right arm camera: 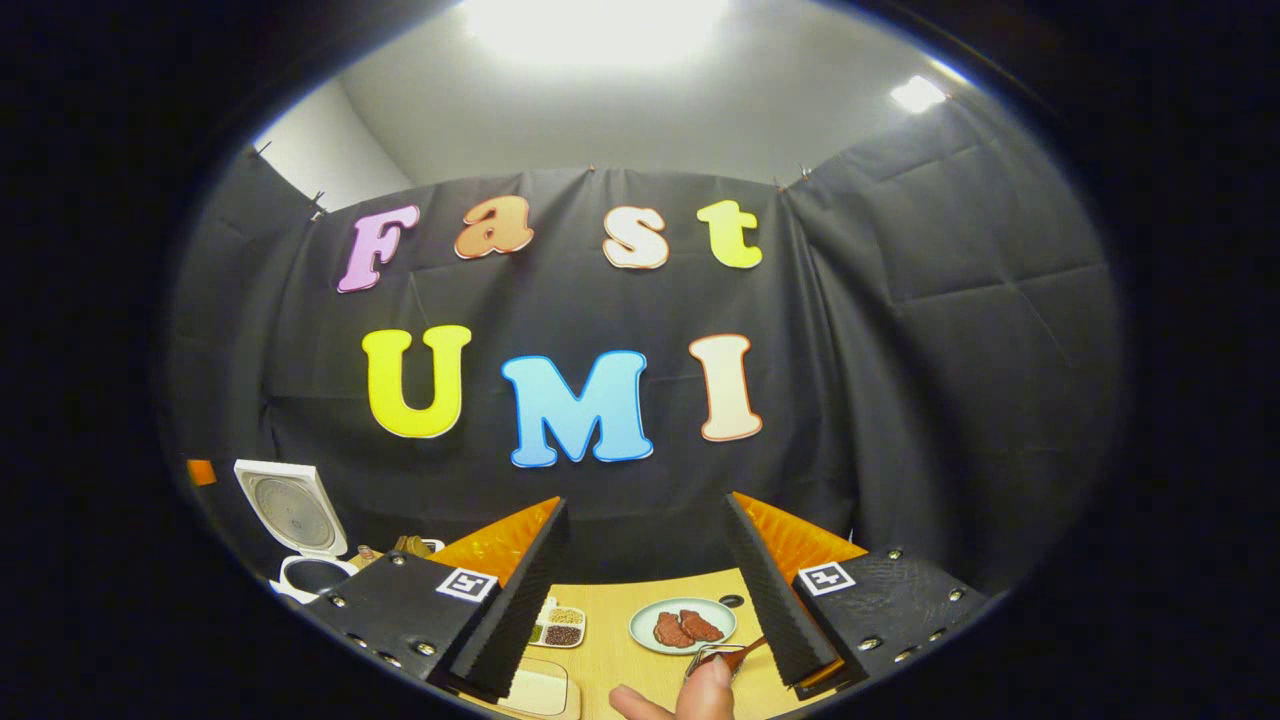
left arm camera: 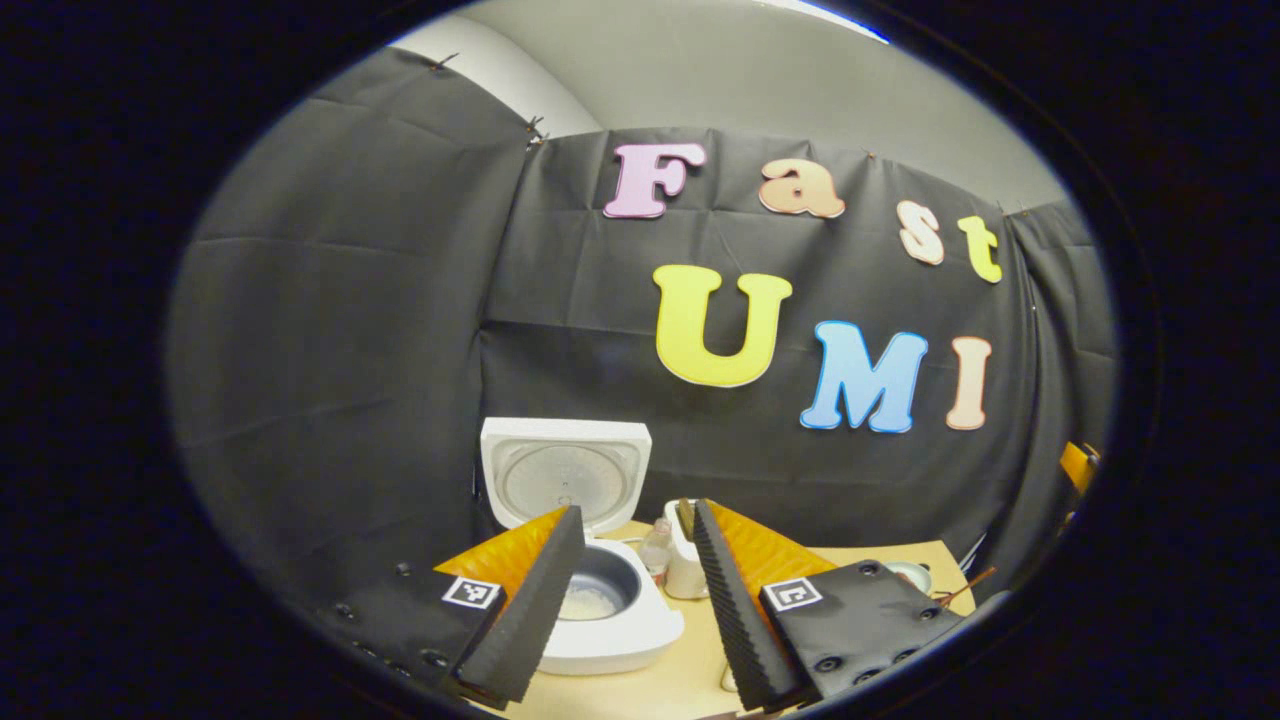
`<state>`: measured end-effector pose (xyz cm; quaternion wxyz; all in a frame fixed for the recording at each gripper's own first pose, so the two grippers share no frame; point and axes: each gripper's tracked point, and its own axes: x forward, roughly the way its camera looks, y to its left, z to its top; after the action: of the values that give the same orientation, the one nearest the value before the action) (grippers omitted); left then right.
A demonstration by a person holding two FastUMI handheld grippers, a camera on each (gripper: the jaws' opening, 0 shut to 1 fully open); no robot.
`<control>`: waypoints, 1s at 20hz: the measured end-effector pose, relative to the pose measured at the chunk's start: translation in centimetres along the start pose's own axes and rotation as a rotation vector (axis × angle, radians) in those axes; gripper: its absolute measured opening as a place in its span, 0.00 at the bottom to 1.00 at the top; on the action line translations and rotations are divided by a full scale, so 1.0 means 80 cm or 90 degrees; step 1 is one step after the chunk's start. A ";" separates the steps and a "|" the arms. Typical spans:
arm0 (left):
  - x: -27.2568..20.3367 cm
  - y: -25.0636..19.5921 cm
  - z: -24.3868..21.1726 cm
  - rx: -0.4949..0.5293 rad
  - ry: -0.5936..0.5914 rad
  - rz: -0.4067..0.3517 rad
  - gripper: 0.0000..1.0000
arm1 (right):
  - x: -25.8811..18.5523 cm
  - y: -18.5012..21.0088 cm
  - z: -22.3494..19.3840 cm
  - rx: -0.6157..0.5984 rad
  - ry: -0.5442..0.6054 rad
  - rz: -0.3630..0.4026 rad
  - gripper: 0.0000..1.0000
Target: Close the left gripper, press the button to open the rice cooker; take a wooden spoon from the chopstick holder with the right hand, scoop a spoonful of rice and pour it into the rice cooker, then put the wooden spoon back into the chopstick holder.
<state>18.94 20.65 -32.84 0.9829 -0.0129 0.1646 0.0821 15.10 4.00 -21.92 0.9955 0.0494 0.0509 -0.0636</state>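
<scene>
though the white rice cooker (left arm camera: pixel 600 590) already stands with its lid raised and a little white rice (left arm camera: pixel 590 603) lying in its dark inner pot, nothing shows the wooden spoon in use, so i judge the spoon step is either still to come or already over; i cannot tell which. in the left gripper view the cooker sits just ahead and slightly left of centre on the pale wooden table (left arm camera: pixel 660 680), the left gripper (left arm camera: pixel 635 520) aimed over it with its 2 fingers spread wide and holding nothing. in the right gripper view the same cooker lies far off to the left, so the left hand is plainly the nearer to it. the right gripper (right arm camera: pixel 645 510) also stands wide apart and empty. below it are a round pale plate with 2 brown pieces (right arm camera: pixel 683 625), a small divided tray of grains (right arm camera: pixel 560 625), and a person's fingers (right arm camera: pixel 700 690) at the bottom edge beside a small metal-handled utensil (right arm camera: pixel 725 657). whether that is the spoon, i cannot tell; the chopstick holder i cannot pick out with certainty.
</scene>
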 end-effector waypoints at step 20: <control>0.356 0.108 0.051 0.007 -0.035 0.126 0.80 | -0.006 0.131 -0.013 -0.054 0.082 0.087 0.94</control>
<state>45.39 33.84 -38.23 0.9741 0.0110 0.1385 0.1785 15.94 14.50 -21.91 0.9934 0.0149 0.1136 0.0103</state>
